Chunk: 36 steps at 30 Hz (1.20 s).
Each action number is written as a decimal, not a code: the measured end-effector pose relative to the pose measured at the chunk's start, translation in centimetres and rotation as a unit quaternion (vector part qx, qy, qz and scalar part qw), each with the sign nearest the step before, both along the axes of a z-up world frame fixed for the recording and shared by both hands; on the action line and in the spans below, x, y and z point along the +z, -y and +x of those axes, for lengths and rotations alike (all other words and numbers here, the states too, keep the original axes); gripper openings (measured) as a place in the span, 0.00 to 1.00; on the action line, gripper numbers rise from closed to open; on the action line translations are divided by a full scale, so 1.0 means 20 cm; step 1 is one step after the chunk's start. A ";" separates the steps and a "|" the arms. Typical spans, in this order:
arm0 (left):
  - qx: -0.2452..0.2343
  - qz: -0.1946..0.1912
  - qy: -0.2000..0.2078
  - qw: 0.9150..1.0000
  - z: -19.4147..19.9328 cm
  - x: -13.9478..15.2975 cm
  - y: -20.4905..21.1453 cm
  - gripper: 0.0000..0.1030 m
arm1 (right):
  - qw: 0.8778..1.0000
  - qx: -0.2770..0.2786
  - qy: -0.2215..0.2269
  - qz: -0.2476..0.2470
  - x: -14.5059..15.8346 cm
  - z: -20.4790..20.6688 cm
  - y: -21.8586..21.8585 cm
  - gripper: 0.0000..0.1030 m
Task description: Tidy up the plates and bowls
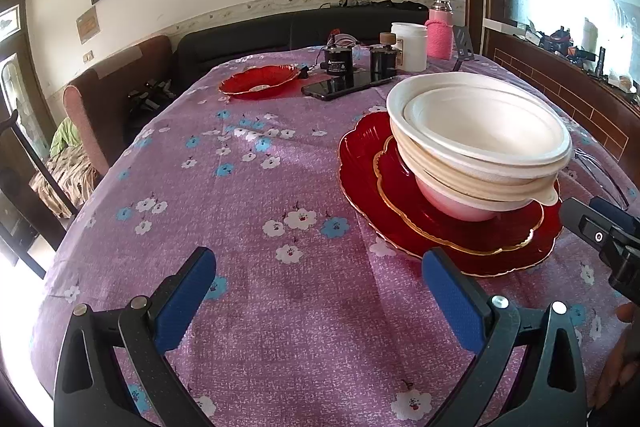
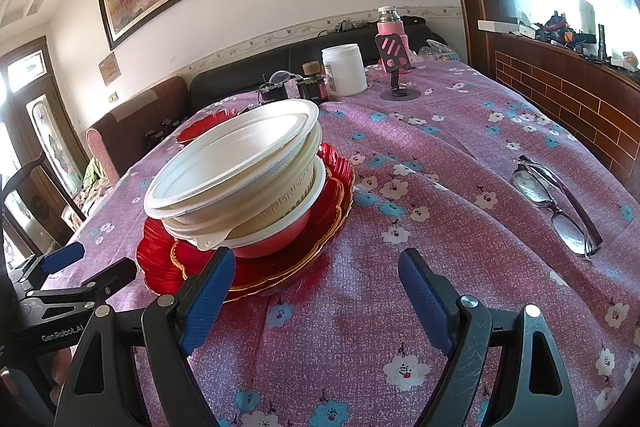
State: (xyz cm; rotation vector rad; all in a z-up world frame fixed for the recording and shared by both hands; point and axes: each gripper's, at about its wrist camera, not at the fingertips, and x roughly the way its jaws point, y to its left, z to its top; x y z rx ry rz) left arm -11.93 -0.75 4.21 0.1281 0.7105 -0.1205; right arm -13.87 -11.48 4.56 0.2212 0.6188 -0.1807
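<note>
A stack of several white bowls (image 1: 480,143) (image 2: 240,171) leans a little on two red gold-rimmed plates (image 1: 384,203) (image 2: 168,263), a smaller plate on a larger one. Another red plate (image 1: 258,79) (image 2: 200,127) lies farther back on the table. My left gripper (image 1: 320,291) is open over bare cloth, left of the plates' near rim; it also shows at the left edge of the right wrist view (image 2: 86,263). My right gripper (image 2: 316,291) is open with nothing between its pads, its left finger (image 2: 208,299) in front of the plates' near rim.
A purple flowered tablecloth (image 1: 240,211) covers the table. At the back stand a black phone (image 1: 346,85), dark jars (image 1: 338,59), a white tub (image 2: 344,69), a pink bottle (image 1: 440,31) and a phone stand (image 2: 396,67). Eyeglasses (image 2: 556,203) lie to the right. A sofa runs behind.
</note>
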 end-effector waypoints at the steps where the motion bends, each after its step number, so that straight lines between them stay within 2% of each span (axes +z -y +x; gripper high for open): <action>1: 0.001 0.000 0.000 1.000 0.00 0.00 0.00 1.00 | 1.000 0.000 0.000 0.000 0.00 0.00 0.00 0.84; 36: 0.005 -0.029 -0.036 0.999 0.05 -0.04 -0.05 1.00 | 1.000 0.001 -0.001 0.001 0.00 0.00 0.00 0.85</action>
